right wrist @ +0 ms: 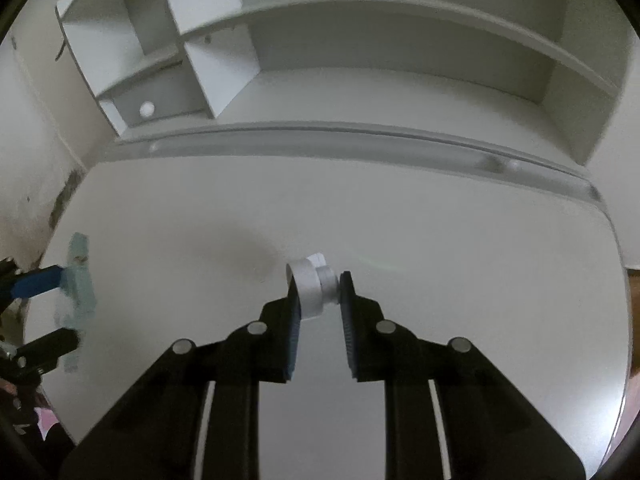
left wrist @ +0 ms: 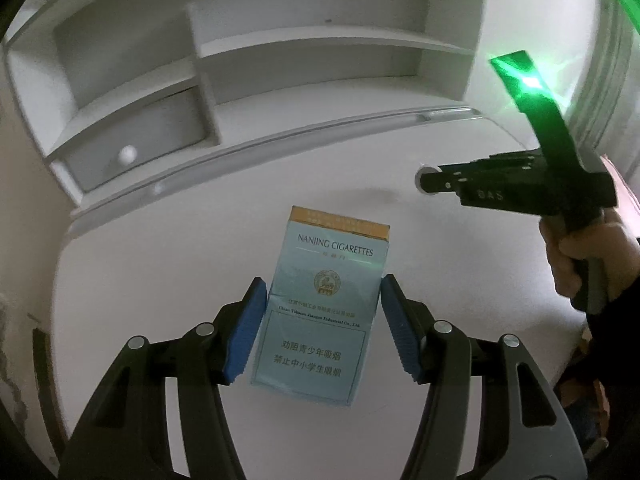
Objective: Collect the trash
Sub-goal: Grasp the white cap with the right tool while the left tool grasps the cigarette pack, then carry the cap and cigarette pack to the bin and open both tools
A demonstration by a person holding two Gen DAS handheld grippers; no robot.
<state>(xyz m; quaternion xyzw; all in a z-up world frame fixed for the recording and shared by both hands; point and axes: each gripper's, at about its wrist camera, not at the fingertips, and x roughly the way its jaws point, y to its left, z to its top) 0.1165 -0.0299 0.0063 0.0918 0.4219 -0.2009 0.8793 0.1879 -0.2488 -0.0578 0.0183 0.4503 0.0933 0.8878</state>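
- Holding the cigarette pack, the left gripper had its blue pads tight on both sides, above the tabletop.
- The right gripper sat at 3 o'clock from it, pinching a small white roll with only its tips.
- That roll could pop out, because the hold was so small.

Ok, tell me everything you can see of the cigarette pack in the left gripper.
The pale blue cardboard cigarette pack is a flat rectangular box with an orange-tan top band, "NANJING CIGARETTES" lettering, a round emblem and a framed warning panel. It looks closed and undented. It sits between the left gripper's blue padded fingers, gripped by its narrow sides, over the white desk. The right-wrist view shows it blurred, edge-on.
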